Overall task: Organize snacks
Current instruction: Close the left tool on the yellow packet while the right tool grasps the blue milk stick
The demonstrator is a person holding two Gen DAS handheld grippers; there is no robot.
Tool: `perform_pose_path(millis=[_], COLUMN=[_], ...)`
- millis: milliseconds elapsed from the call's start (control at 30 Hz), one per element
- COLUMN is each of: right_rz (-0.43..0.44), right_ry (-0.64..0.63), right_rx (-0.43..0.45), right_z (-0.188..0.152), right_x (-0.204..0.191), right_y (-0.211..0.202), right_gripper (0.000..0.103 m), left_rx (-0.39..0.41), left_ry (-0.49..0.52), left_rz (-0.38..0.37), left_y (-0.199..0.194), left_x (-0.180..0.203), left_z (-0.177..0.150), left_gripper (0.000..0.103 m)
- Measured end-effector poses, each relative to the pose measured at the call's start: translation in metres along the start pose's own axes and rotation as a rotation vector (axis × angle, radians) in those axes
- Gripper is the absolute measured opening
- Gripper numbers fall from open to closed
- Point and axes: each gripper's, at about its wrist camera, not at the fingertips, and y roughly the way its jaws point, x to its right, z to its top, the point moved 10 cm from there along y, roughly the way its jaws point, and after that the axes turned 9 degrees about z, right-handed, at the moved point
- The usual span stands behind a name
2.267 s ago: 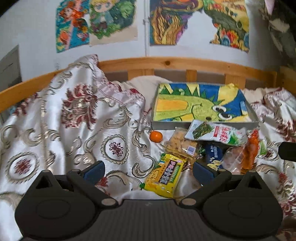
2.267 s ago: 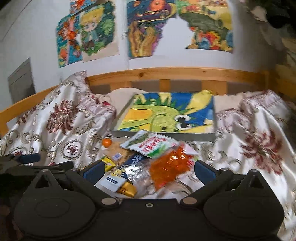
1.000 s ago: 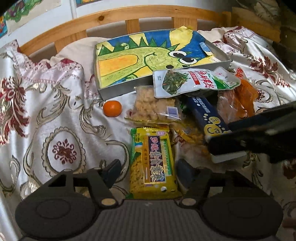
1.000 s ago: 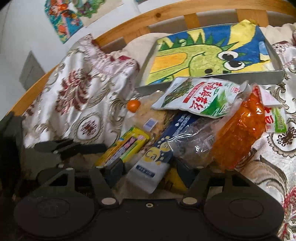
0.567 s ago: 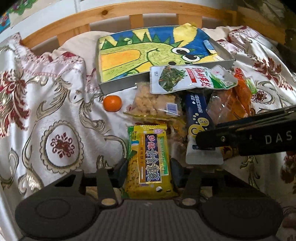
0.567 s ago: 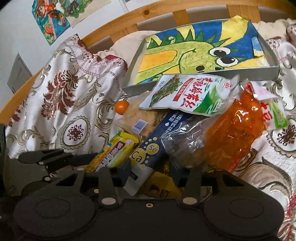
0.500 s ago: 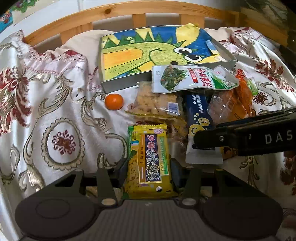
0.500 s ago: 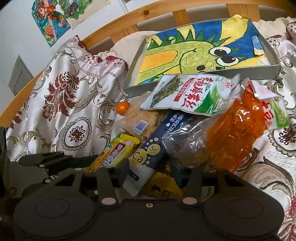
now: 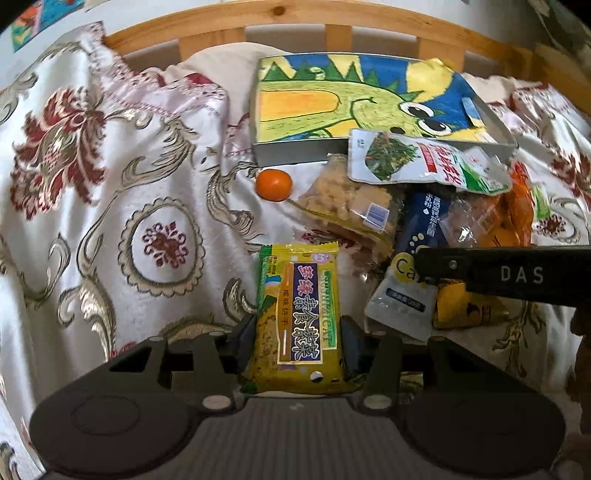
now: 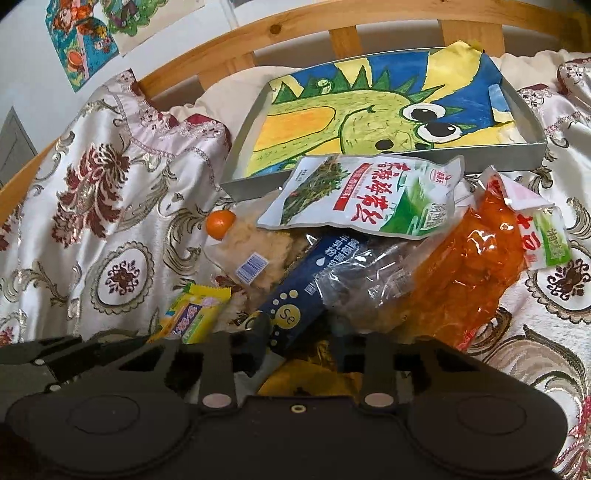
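Note:
A pile of snack packs lies on a patterned bedspread in front of a grey tray (image 9: pixel 295 154) lined with a dinosaur drawing. My left gripper (image 9: pixel 297 341) is shut on the yellow cracker pack (image 9: pixel 301 317). My right gripper (image 10: pixel 297 345) is shut on the dark blue "Ca Se" pack (image 10: pixel 295 308), which also shows in the left wrist view (image 9: pixel 410 284) with the right gripper's finger (image 9: pixel 498 273) across it. A green-and-white vegetable pack (image 10: pixel 365 195), an orange bag (image 10: pixel 465 273), a clear puffed-snack bag (image 9: pixel 347 206) and a small orange (image 9: pixel 273 184) lie nearby.
A wooden bed rail (image 9: pixel 332 26) runs behind the tray (image 10: pixel 258 181). A yellow packet (image 9: pixel 469 314) lies under the right gripper. The bedspread (image 9: pixel 110 184) rises in folds on the left. Drawings (image 10: pixel 85 40) hang on the wall.
Both grippers dropped to the pile and closed: the left on the yellow cracker pack, the right on the blue pack. In the last half second both packs have lifted slightly.

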Motion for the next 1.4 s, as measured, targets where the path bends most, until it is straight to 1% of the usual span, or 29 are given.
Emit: perform_pose_path(millis=[100, 200, 233, 267, 333, 367, 400, 433, 533, 633, 700, 767, 867, 900, 967, 1033, 1200, 1300, 1400], right_rz=[0.007, 0.019, 0.027, 0.029, 0.049, 0.051, 0.038, 0.007, -0.055, -0.149, -0.198, -0.237, -0.249, -0.242, -0.213, -0.164, -0.053, -0.027, 0.012], right_ry=[-0.017, -0.012, -0.004, 0.01, 0.05, 0.062, 0.075, 0.098, 0.221, 0.246, 0.215, 0.163, 0.112, 0.1, 0.096, 0.097, 0.036, -0.061, -0.152], right_rx=[-0.001, -0.014, -0.02, -0.023, -0.029, -0.033, -0.032, -0.028, -0.044, -0.064, -0.083, -0.101, -0.1, -0.098, -0.102, -0.123, -0.173, -0.18, -0.179], right_z=[-0.001, -0.003, -0.003, -0.003, 0.0, 0.001, 0.004, 0.008, 0.014, 0.022, 0.025, 0.024, 0.021, 0.021, 0.019, 0.016, 0.005, -0.002, -0.011], right_x=[-0.003, -0.005, -0.006, -0.005, -0.005, -0.006, -0.006, -0.004, 0.003, 0.005, 0.004, 0.002, 0.002, 0.002, 0.003, 0.002, 0.002, 0.003, 0.0], right_y=[-0.001, -0.003, -0.003, -0.003, -0.003, -0.002, -0.001, 0.001, 0.01, 0.018, 0.023, 0.028, 0.027, 0.026, 0.02, 0.013, -0.01, -0.025, -0.034], right_gripper=[0.016, 0.016, 0.022, 0.025, 0.04, 0.042, 0.051, 0.059, 0.062, 0.062, 0.062, 0.058, 0.051, 0.047, 0.043, 0.04, 0.036, 0.032, 0.032], left_rx=[-0.001, -0.001, -0.007, -0.005, 0.002, 0.004, 0.006, 0.009, 0.015, 0.014, 0.012, 0.009, 0.009, 0.01, 0.015, 0.024, 0.044, 0.042, 0.034], left_ry=[-0.04, -0.092, -0.104, -0.114, -0.127, -0.132, -0.133, -0.13, -0.123, -0.153, -0.181, -0.208, -0.224, -0.225, -0.228, -0.234, -0.21, -0.18, -0.159], left_rz=[0.005, 0.014, 0.022, 0.03, 0.051, 0.057, 0.059, 0.06, 0.065, 0.05, 0.037, 0.023, 0.017, 0.017, 0.018, 0.005, -0.053, -0.058, -0.053], left_y=[-0.004, -0.008, -0.008, -0.008, -0.01, -0.01, -0.01, -0.01, -0.01, -0.01, -0.01, -0.009, -0.009, -0.009, -0.009, -0.011, -0.016, -0.016, -0.013], left_x=[-0.001, -0.006, -0.008, -0.009, -0.013, -0.015, -0.015, -0.016, -0.016, -0.018, -0.02, -0.023, -0.024, -0.024, -0.022, -0.022, -0.007, 0.002, 0.009], left_z=[-0.001, -0.003, -0.003, -0.003, -0.004, -0.005, -0.006, -0.006, -0.006, -0.006, -0.006, -0.006, -0.005, -0.005, -0.005, -0.004, -0.003, -0.003, -0.003], left_gripper=[0.052, 0.052, 0.052, 0.052, 0.052, 0.052, 0.052, 0.052, 0.052, 0.052, 0.052, 0.052, 0.052, 0.052, 0.052, 0.052, 0.052, 0.052, 0.052])
